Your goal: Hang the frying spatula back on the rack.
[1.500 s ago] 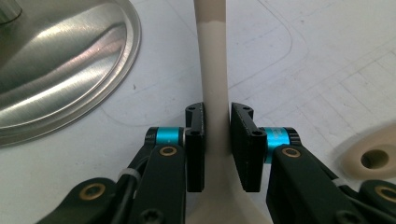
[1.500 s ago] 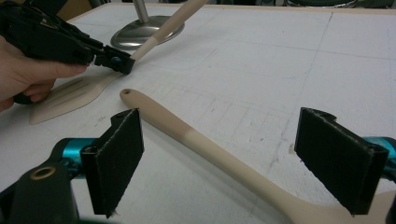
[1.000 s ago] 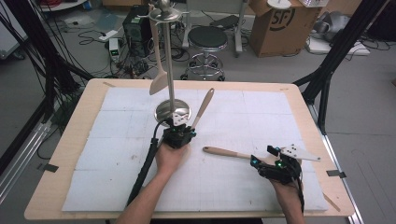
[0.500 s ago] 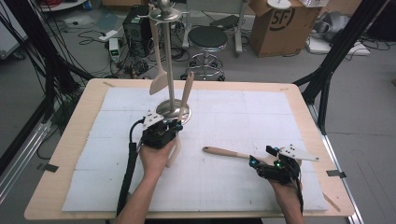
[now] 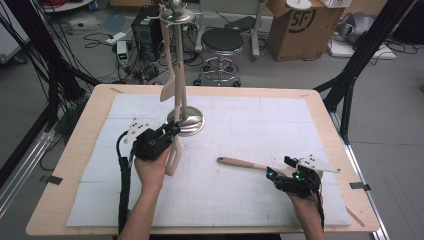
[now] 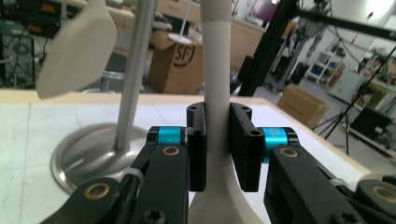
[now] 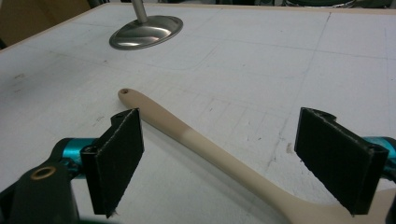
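Now L tool (image 6: 217, 135) clenched on spatula (image 6: 216, 70) handle; R tool (image 7: 219, 158) released over spoon (image 7: 196, 140).

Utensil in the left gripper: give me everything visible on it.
The utensil is a pale beige, matte kitchen tool, plastic or silicone by its look. Its slim handle widens toward the head end near the person's hand; the head's shape can't be made out. The left gripper is shut on the handle, which stands upright between the pads. It sits beside the steel stand, near its round base.
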Demonstrator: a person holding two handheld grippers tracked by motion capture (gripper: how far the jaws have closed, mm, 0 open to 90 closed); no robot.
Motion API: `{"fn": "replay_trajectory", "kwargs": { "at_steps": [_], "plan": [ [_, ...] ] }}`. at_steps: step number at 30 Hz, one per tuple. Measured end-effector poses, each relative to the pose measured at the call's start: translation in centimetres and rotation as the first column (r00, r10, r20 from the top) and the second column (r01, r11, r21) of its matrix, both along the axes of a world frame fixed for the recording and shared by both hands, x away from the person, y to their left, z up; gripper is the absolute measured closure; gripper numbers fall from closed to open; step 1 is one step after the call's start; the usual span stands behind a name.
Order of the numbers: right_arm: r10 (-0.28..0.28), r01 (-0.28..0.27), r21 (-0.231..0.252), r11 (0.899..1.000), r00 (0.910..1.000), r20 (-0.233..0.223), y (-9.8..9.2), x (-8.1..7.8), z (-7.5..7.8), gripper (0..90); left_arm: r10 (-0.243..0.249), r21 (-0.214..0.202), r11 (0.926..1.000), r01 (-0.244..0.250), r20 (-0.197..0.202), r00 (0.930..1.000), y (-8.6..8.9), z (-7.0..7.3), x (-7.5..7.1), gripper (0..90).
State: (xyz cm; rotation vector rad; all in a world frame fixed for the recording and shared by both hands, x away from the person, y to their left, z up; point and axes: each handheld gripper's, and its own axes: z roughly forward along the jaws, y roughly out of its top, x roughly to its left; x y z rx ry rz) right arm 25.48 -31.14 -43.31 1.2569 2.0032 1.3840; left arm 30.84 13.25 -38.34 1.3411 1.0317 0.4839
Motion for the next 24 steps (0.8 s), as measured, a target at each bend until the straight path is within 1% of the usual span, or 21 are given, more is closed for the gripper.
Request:
{"fn": "replay_trajectory", "kwargs": {
  "at_steps": [1,3,7,9,10,11,15,16,17,18,19,20,24],
  "plan": [
    [0.0,0.0,0.002,1.0,1.0,-0.002,0.0,0.0,0.0,14.7,-0.001,-0.011,0.9999,0.001,0.008,1.0,0.1,0.2,-0.1,77.7],
    [0.0,0.0,0.003,1.0,1.0,-0.005,0.0,0.0,0.0,14.7,0.004,-0.017,0.9999,-0.003,0.032,0.9995,0.3,0.9,-0.3,77.7],
    [0.003,-0.003,-0.001,1.0,1.0,-0.005,0.1,0.0,-0.1,14.7,0.012,-0.041,0.9991,-0.008,0.083,0.9965,0.8,2.6,-0.7,77.7],
    [0.003,-0.003,0.0,1.0,1.0,-0.007,0.1,0.1,-0.1,14.7,0.02,-0.044,0.9989,-0.015,0.107,0.994,0.9,3.5,-0.9,77.7],
    [0.001,-0.001,-0.001,1.0,1.0,-0.007,0.1,0.0,-0.1,14.7,0.025,-0.035,0.9992,-0.021,0.117,0.9928,1.0,4.0,-0.9,77.7],
    [-0.001,0.001,0.0,1.0,1.0,-0.007,0.1,0.0,-0.1,14.7,0.033,-0.023,0.9993,-0.03,0.124,0.9918,1.0,4.3,-1.0,77.7],
    [0.002,-0.002,0.002,1.0,1.0,-0.006,0.1,0.1,-0.1,14.7,0.044,-0.03,0.9987,-0.04,0.138,0.9894,1.4,5.2,-0.8,77.7],
    [0.003,-0.003,0.002,1.0,1.0,-0.006,0.1,0.0,-0.1,14.7,0.041,-0.036,0.9987,-0.036,0.141,0.9892,1.5,5.3,-0.8,77.7],
    [0.003,-0.003,0.001,1.0,1.0,-0.003,0.1,0.0,-0.1,14.7,0.04,-0.032,0.9988,-0.035,0.146,0.9885,1.5,5.5,-0.7,77.7],
    [0.004,-0.004,0.001,1.0,1.0,-0.003,0.1,0.0,-0.1,14.7,0.04,-0.018,0.9991,-0.037,0.147,0.9884,1.6,5.6,-0.6,77.7],
    [0.0,0.0,0.003,1.0,1.0,-0.004,0.1,0.0,0.0,14.7,0.037,-0.017,0.9992,-0.035,0.148,0.9883,1.5,5.8,-0.5,77.7],
    [0.001,-0.001,0.003,1.0,1.0,-0.005,0.1,0.1,-0.1,14.7,0.035,-0.004,0.9994,-0.034,0.153,0.9877,1.5,6.1,-0.4,77.7],
    [0.0,0.0,0.003,1.0,1.0,-0.006,0.0,0.1,-0.1,14.7,0.039,0.008,0.9991,-0.041,0.16,0.9863,1.7,7.0,0.2,77.7]
  ]
}}
